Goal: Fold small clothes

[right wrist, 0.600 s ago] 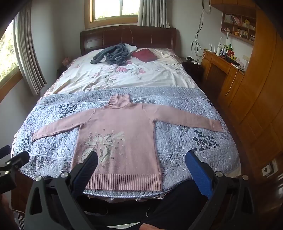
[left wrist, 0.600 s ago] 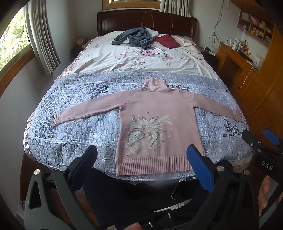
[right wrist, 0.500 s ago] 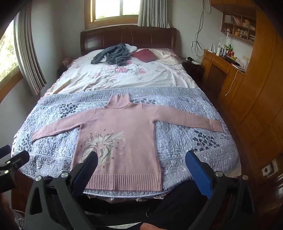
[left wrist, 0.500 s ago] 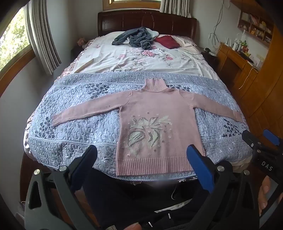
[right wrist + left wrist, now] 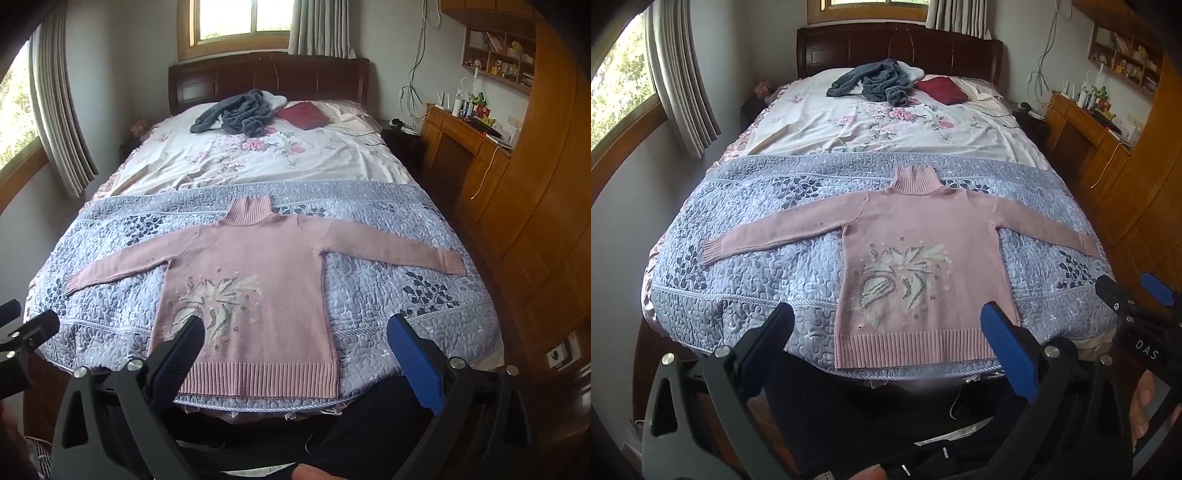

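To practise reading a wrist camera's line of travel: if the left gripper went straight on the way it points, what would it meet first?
Probably the pink sweater spread flat on the quilt: the open left gripper frames its hem. Depth is unclear.

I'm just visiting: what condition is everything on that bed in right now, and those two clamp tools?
Pink sweater: unfolded, flat, sleeves spread out.
Blue quilt: spread over the bed's foot.
Grey garment: crumpled near the headboard.
Dark red item: lying flat near the headboard.
Left gripper: open, holding nothing.
Right gripper: open, holding nothing.
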